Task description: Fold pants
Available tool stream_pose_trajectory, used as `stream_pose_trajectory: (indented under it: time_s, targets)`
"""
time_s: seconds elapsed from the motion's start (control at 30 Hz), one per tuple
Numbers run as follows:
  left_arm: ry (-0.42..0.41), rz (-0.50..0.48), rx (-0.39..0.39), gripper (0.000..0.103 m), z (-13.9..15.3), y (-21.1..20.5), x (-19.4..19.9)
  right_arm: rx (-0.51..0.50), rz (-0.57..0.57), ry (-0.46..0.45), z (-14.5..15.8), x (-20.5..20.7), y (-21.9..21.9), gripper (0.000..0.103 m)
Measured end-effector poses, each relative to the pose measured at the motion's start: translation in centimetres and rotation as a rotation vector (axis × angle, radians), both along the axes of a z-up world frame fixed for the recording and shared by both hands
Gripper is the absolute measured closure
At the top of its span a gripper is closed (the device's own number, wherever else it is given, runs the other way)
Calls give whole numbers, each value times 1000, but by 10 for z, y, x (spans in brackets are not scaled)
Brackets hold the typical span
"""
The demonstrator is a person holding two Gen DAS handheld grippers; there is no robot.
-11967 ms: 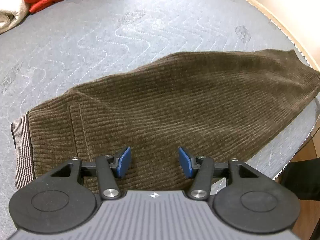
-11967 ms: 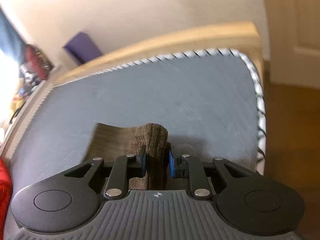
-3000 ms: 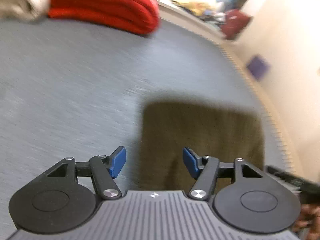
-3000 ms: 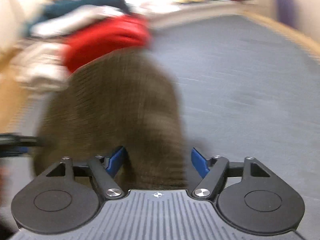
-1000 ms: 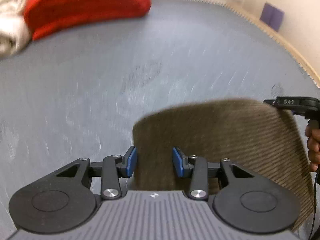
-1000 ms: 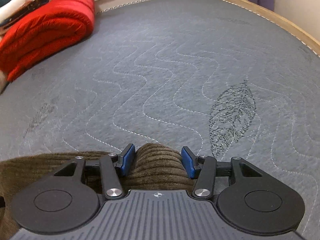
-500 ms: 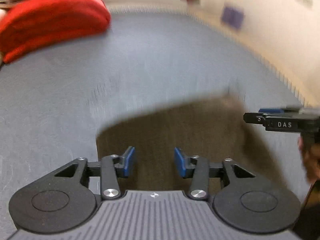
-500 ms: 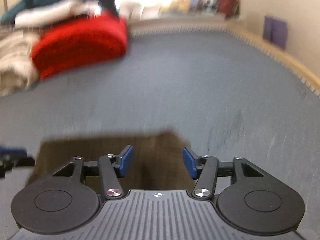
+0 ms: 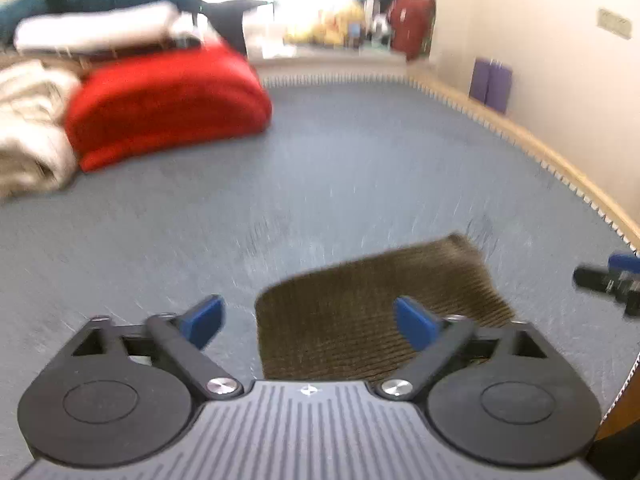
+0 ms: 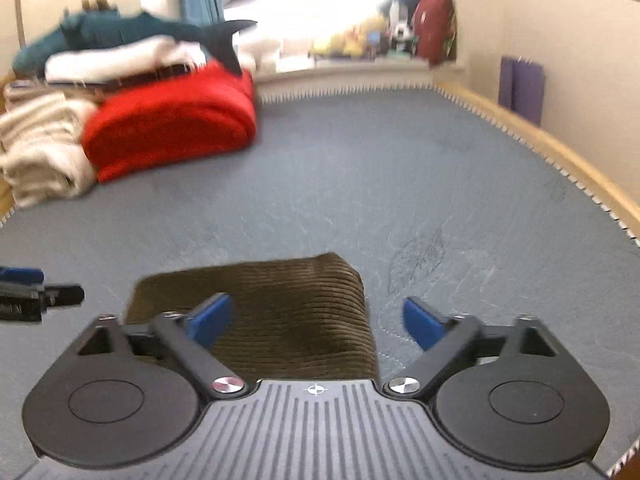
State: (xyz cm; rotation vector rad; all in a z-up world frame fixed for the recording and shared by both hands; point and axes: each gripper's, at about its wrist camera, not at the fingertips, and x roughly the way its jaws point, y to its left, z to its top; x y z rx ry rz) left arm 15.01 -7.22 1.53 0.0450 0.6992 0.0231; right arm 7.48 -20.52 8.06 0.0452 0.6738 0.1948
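The brown corduroy pants (image 9: 372,312) lie folded into a small rectangle on the grey mattress (image 9: 320,184). My left gripper (image 9: 312,322) hangs above their left edge, its jaws opening wide, the blue pads clear of the cloth. The right gripper's tip (image 9: 600,278) shows at the right edge of the left wrist view. In the right wrist view the pants (image 10: 280,300) lie below my right gripper (image 10: 318,320), whose jaws are also opening and hold nothing. The left gripper's tip (image 10: 36,294) shows at the left edge there.
A folded red blanket (image 9: 164,104) and cream towels (image 9: 28,128) are stacked at the mattress's far left, with a teal plush toy (image 10: 116,34) on top. A wooden bed rail (image 9: 540,152) and wall run along the right. Purple blocks (image 10: 520,86) stand by the wall.
Both grippers let go of the folded pants, opened wide and lifted back and up. The pants now lie flat on the mattress, smaller in both views.
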Motion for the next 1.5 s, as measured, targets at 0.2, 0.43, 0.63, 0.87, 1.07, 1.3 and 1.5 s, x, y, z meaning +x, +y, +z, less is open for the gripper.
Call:
stream_pose_trajectory:
  time_s: [0.2,0.43,0.63,0.87,1.07,1.3,1.5]
  targets:
    - [-78,84,-45,0,20,-19,-78,47,-14,13,-17,-64,1,3]
    - [183,168,-106,0,-43,-32,-86,-121,-1,90,-48,-65,15,3]
    - [243,176,-61,0,-65,-32,-64,-43,-79,158,-52,-56,-3,3]
    - [267,154,-101,0,-74,-32,-56,-54,-77,165,-54,-67,-3,3]
    - [271,141,-93,0,-79,-37,-51,-98,-52,148,-54,-66,2,3]
    - [267,152,-94,0,-81,-41,-44,-97,-49,152,-56,-63,4,3]
    - [277,148,-102,0,-85,-42,-43,-99,-36,151,-55,-65,6,3]
